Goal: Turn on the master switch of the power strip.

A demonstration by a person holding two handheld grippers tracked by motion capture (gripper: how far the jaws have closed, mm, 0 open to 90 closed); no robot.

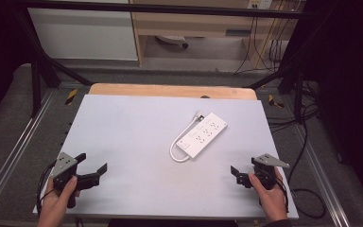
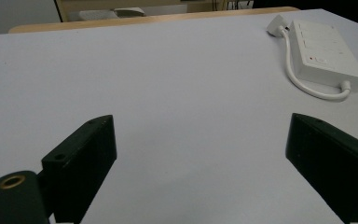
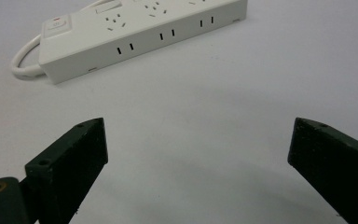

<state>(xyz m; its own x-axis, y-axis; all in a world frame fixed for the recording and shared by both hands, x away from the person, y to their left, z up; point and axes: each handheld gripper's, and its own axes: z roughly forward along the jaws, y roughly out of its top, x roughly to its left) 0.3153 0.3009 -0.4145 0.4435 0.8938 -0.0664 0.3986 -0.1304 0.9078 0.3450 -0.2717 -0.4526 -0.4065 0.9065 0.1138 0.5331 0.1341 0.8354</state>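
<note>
Power strip (image 1: 203,135) lies mid-surface, its long axis slanting from near-left to far-right, cord (image 1: 178,142) looped along its left side. Right tool (image 1: 242,176) sits nearer to it than left tool (image 1: 93,166); both gape wide, holding nothing.

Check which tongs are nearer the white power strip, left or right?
Right. The right tongs sit near the table's front right, just below the power strip. The left tongs are at the front left, farther across the table. Both open, holding nothing.
</note>
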